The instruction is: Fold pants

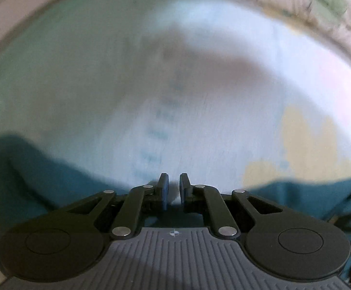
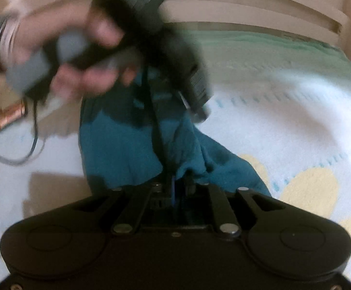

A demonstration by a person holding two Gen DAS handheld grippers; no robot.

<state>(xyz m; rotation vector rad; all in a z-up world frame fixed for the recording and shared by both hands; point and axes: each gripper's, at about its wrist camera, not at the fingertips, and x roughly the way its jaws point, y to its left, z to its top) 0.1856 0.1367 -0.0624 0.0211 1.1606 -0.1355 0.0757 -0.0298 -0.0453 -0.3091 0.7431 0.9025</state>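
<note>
The teal pants lie bunched on a white bedspread. In the right wrist view my right gripper is shut on a fold of the teal cloth, which hangs forward from its fingers. My left gripper is above the pants there, held in a hand and blurred. In the left wrist view my left gripper has a small gap between its blue pads with nothing between them. Teal pants cloth shows low on both sides of it.
The bedspread is white with yellow patches and a green band at the far side. A wooden headboard stands behind it. A patterned pillow lies at the top right of the left wrist view.
</note>
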